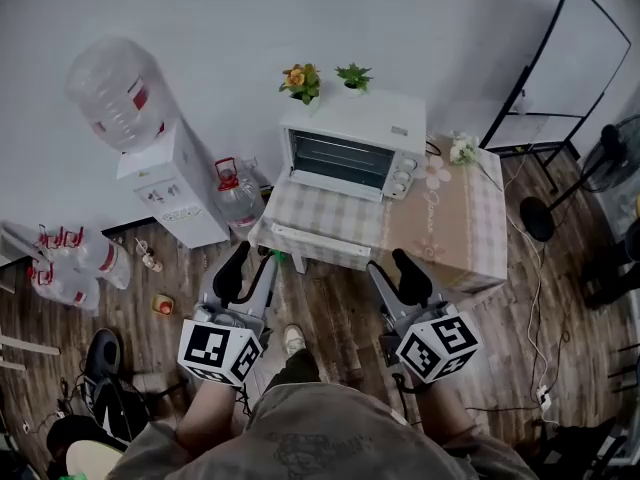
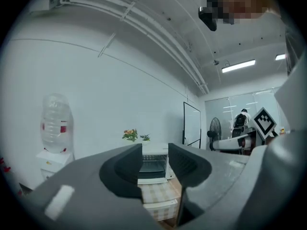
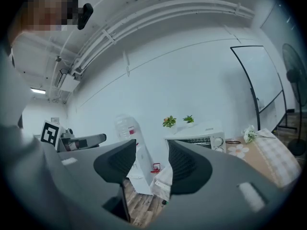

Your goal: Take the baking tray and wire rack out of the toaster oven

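The white toaster oven (image 1: 352, 153) stands at the back of a table (image 1: 440, 223) covered with checked cloth; its glass door is closed. The baking tray and wire rack are hidden behind that door. My left gripper (image 1: 247, 266) hangs over the floor just before the table's near left corner, open and empty. My right gripper (image 1: 394, 273) is level with it near the table's front edge, also open and empty. In the left gripper view the oven (image 2: 154, 150) shows between the spread jaws of the gripper (image 2: 155, 163). The right gripper (image 3: 151, 163) points left of the oven (image 3: 201, 140).
A water dispenser (image 1: 172, 183) with a large bottle (image 1: 115, 93) stands left of the table, a red-capped jug (image 1: 236, 193) beside it. Two small plants (image 1: 303, 80) sit on the oven, flowers (image 1: 462, 149) on the table. A fan (image 1: 603, 160) stands right; bottles (image 1: 72, 265) lie left.
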